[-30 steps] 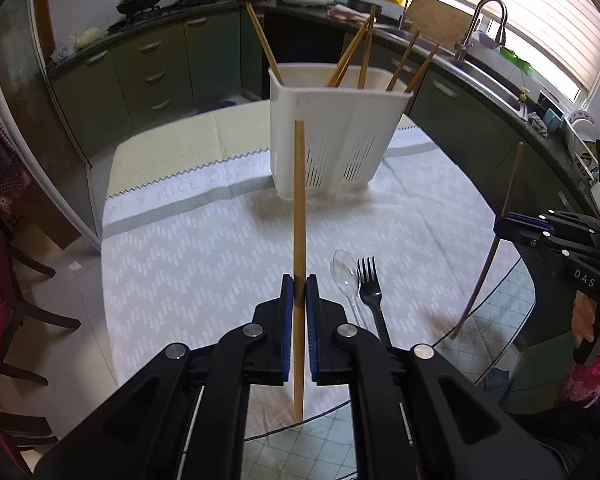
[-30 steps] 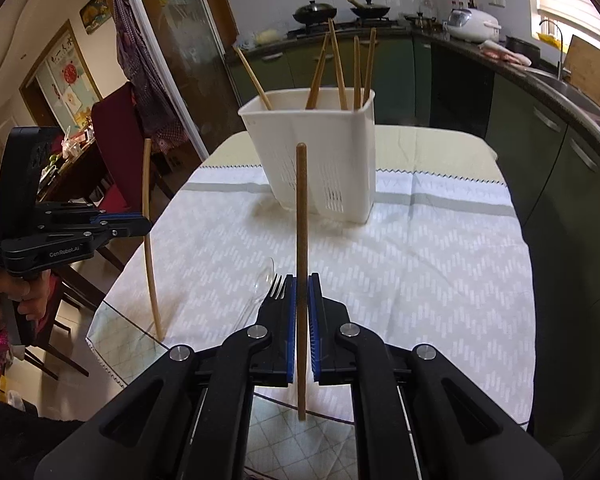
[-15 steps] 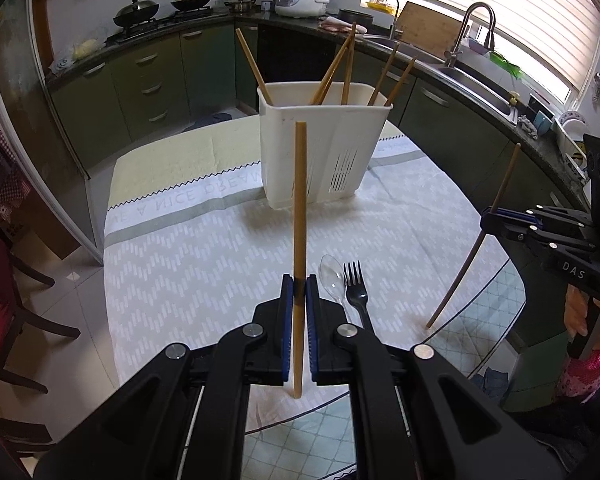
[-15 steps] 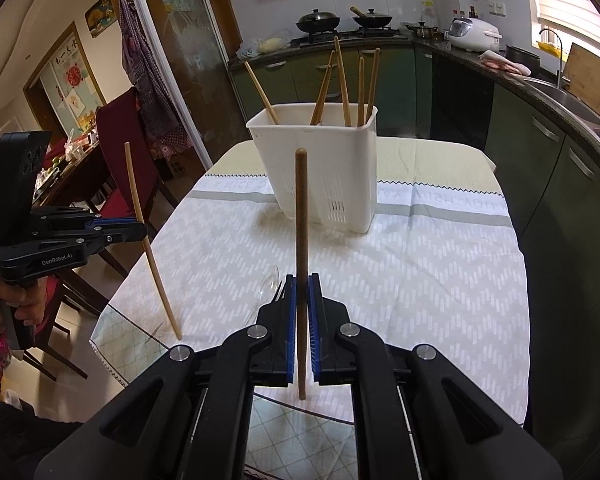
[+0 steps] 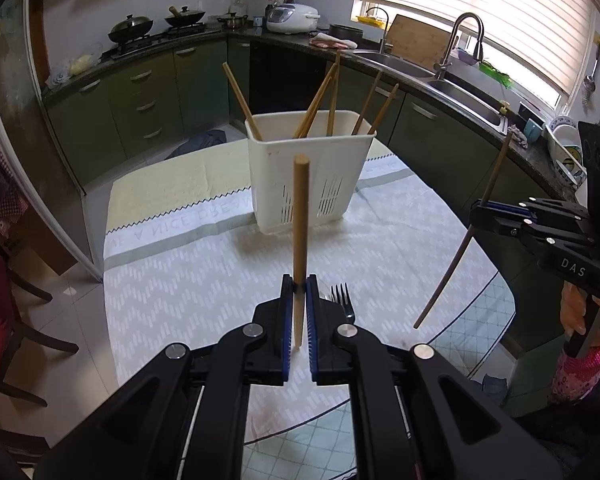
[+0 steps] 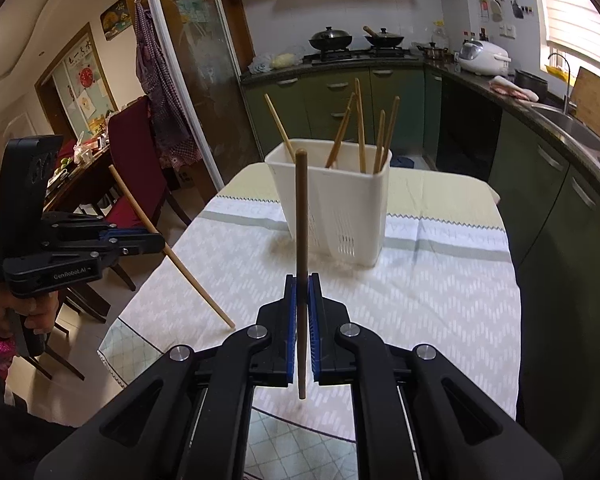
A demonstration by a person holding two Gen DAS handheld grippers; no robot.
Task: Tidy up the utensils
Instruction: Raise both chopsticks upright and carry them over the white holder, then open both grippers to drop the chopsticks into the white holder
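We have lifted both chopsticks off the table [image 5: 204, 296] — left hand-held gripper [image 5: 299, 292] clamps the pale chopstick [image 5: 300, 220], right hand-held gripper [image 6: 302, 286] clamps the dark chopstick [image 6: 301, 216] — next, the white holder [image 5: 312, 176] at centre frame.

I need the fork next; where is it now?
In the left wrist view, the black fork lies on the tablecloth, just right of the left gripper.

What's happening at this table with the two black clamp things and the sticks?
A person is tidying utensils by hand. The left tool is clamped on a light wooden chopstick, the right tool on a darker one, both held above the table. Ahead stands a white holder with several chopsticks inside. A black fork lies on the tablecloth.
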